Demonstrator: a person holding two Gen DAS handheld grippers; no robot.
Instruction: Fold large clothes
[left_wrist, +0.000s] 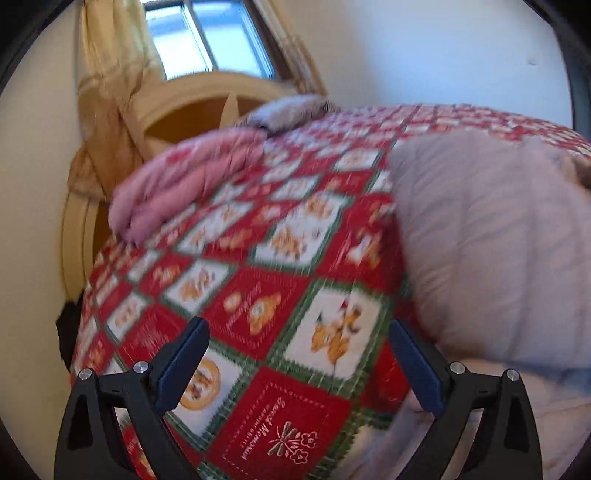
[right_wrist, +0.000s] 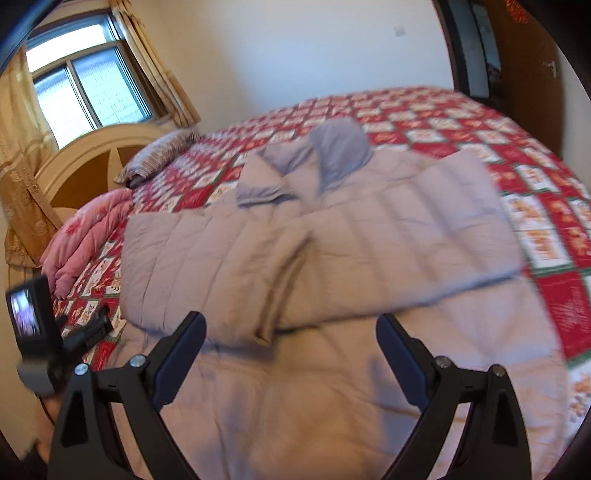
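Your padded coat (right_wrist: 317, 236) lies spread across the red patchwork bedspread (right_wrist: 535, 177), both sleeves folded over its front.

Its hood (right_wrist: 340, 151) points toward the far wall, and its hem runs under your right gripper (right_wrist: 291, 345), whose fingers stand wide apart with nothing between them. Your left gripper (left_wrist: 299, 354) hovers over bare bedspread just beside the coat's edge (left_wrist: 491, 251), its fingers likewise spread and empty. A pink quilt (right_wrist: 85, 236) is bunched near the headboard (right_wrist: 88, 166), a striped pillow (right_wrist: 159, 155) beyond it, well apart from the coat. A curtained window (right_wrist: 88, 92) sits behind.
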